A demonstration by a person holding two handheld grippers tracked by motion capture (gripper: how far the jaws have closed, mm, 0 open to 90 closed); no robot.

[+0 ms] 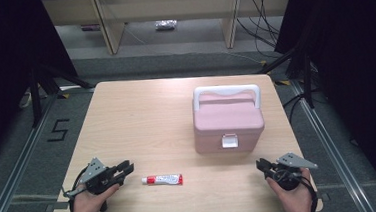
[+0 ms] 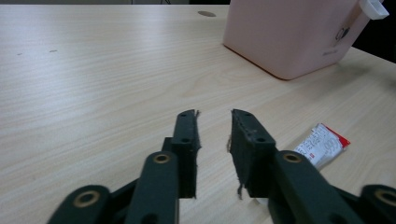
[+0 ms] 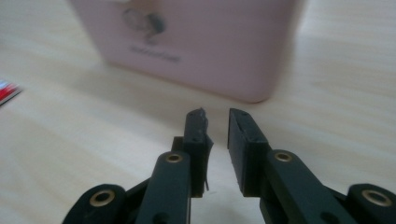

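High view, tube (image 1: 162,180) lengthwise left-right, cap left

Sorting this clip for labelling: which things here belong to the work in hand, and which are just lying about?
In the work:
tube nearest the left gripper
pink box, latch closed, ahead of the right gripper

Lying about:
small packet on the floor
cables behind the table

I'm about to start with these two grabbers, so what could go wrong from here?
The tube lies flat on the table, so the left tongs may push it sideways instead of pinching it. The pink box has its latch shut, and tugging that with the right tongs might drag the box towards the table edge.
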